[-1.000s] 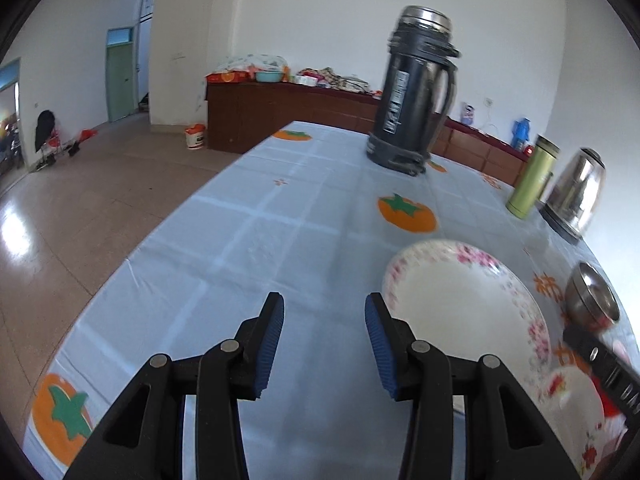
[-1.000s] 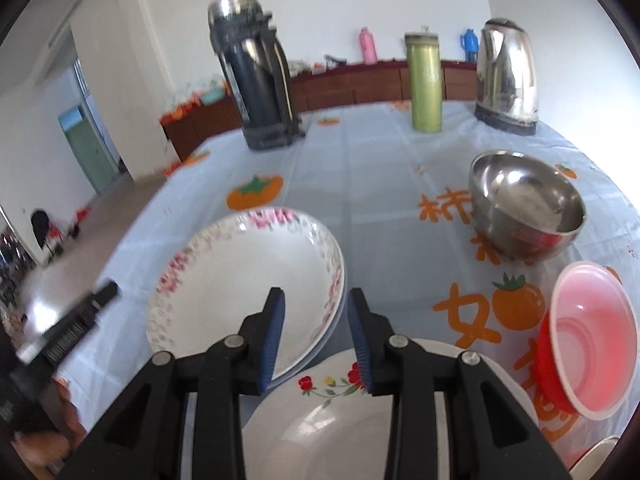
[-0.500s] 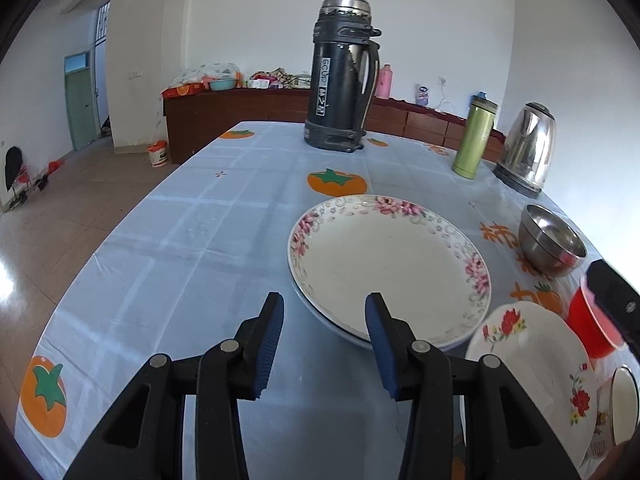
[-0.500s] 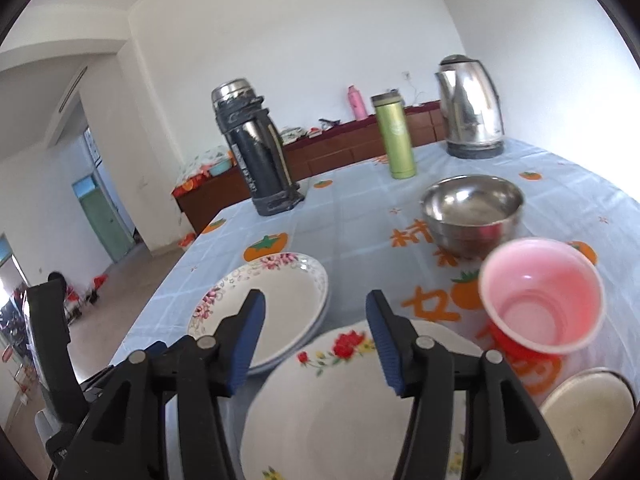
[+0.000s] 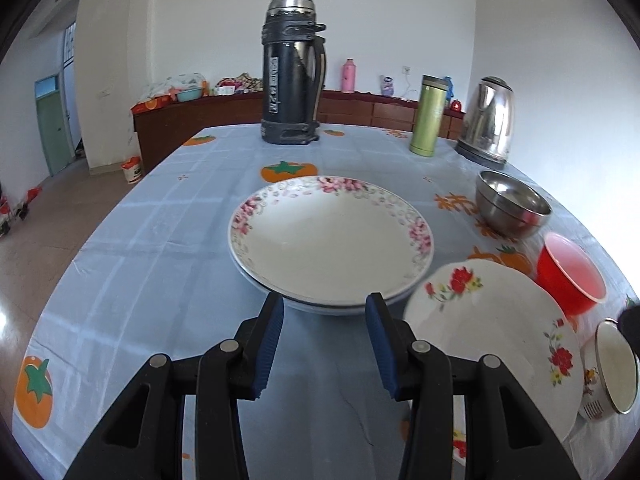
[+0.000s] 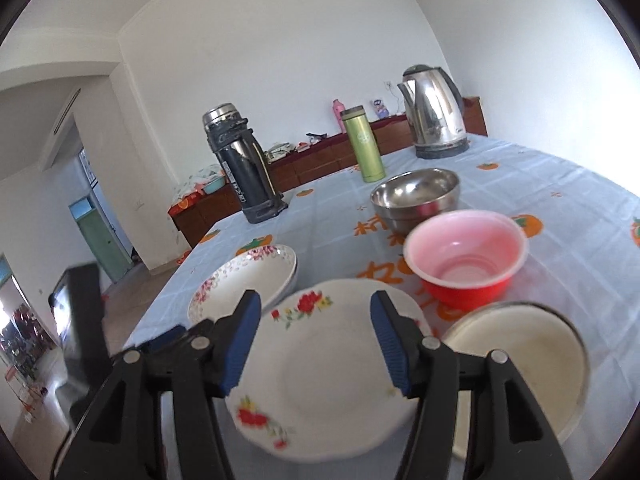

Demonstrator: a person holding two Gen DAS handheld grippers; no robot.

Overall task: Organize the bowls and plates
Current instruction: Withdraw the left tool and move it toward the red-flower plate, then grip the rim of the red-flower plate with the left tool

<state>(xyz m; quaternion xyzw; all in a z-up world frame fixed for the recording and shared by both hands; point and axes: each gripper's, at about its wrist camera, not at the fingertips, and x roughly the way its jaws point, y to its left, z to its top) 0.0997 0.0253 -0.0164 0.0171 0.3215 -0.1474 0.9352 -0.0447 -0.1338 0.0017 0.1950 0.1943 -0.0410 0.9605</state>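
**Plates half gathered, bowls still scattered**

The counter (image 5: 132, 240) under its blue persimmon cloth carries everything I have to sort. Straight ahead of my left fingers (image 5: 324, 340), which are spread wide and hold nothing, sits the pink-flowered plate (image 5: 328, 236); a second rim shows under it, so I judge that two plates are already stacked there. Its near edge lies just beyond my left fingertips.

My right fingers (image 6: 316, 344) are also spread and empty. Beneath and between them lies the red-flowered plate (image 6: 332, 376), still flat on the cloth, just right of the stack. That one looks like the next to join the pile.

The bowls are not yet nested. Beyond my right fingers stands the steel bowl (image 6: 416, 196), nearer is the red bowl (image 6: 464, 264), and to the right of the fingers sits the white enamel bowl (image 6: 516, 364), each apart on the cloth.

So I reckon the job is early: one plate and three bowls left to gather.
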